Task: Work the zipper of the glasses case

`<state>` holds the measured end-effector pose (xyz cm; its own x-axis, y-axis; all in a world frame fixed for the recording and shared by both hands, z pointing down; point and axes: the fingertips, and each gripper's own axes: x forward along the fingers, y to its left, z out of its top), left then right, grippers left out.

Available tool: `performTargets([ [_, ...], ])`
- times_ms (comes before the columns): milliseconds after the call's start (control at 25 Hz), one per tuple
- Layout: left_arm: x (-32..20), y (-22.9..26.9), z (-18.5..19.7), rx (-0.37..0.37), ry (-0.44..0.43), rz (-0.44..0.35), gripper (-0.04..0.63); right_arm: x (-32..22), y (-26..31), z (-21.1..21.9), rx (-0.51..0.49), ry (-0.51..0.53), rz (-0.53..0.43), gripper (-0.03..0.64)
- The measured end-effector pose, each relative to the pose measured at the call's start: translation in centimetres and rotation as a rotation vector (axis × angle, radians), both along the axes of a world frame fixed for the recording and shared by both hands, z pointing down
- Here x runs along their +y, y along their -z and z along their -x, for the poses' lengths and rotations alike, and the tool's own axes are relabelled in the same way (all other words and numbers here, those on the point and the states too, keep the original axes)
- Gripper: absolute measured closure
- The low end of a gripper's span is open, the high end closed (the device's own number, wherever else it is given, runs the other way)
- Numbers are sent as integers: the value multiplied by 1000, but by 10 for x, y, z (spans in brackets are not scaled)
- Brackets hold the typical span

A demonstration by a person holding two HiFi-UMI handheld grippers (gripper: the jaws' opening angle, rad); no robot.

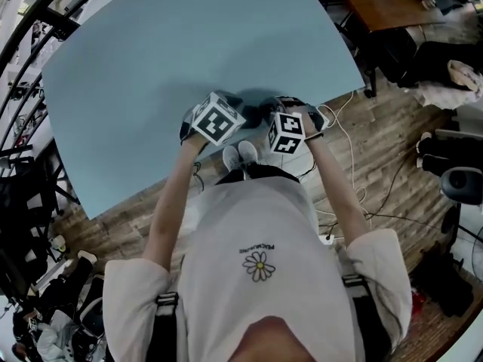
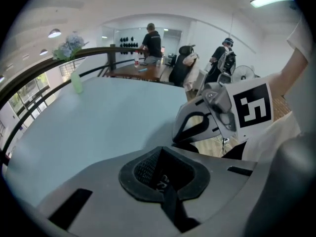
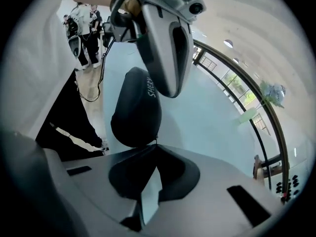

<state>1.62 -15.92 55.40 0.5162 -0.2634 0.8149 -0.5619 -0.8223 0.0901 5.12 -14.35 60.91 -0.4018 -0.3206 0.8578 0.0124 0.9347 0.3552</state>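
The black glasses case [image 3: 136, 107], with white print on its side, hangs above the near part of the light-blue table [image 1: 189, 44]. My left gripper [image 2: 165, 174] is shut on it from above; one of its grey fingers [image 3: 170, 43] lies across the case. Dark printed fabric [image 2: 162, 182] shows between the left pads. My right gripper [image 3: 155, 149] is shut at the case's lower tip, where the thin zipper pull [image 3: 157, 140] runs into the jaws. In the head view both marker cubes, left [image 1: 217, 119] and right [image 1: 287, 132], sit close together and hide the case.
A green cup [image 2: 77, 83] stands at the table's far side beside a dark railing [image 2: 44, 70]. Cables [image 1: 351, 153] trail over the wooden floor to the right. A brown desk [image 1: 385, 2] and people [image 2: 153, 41] are further back.
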Motion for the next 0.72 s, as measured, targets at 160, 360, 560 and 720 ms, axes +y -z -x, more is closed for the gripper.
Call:
performTargets([
  [160,20,6,-10,35,-15,30,580,0,-1,0,3,1,-11,609],
  [360,28,-5,-8,-4,2,59,580,3,-4,-2,-10,-14,3,609],
  [560,43,-9,-10,-26,1,84,580,9,0,-5,-37,-21,59,609],
  [720,47,-11,-9,-66,8,45,580,13,3,-5,-65,-40,109,609],
])
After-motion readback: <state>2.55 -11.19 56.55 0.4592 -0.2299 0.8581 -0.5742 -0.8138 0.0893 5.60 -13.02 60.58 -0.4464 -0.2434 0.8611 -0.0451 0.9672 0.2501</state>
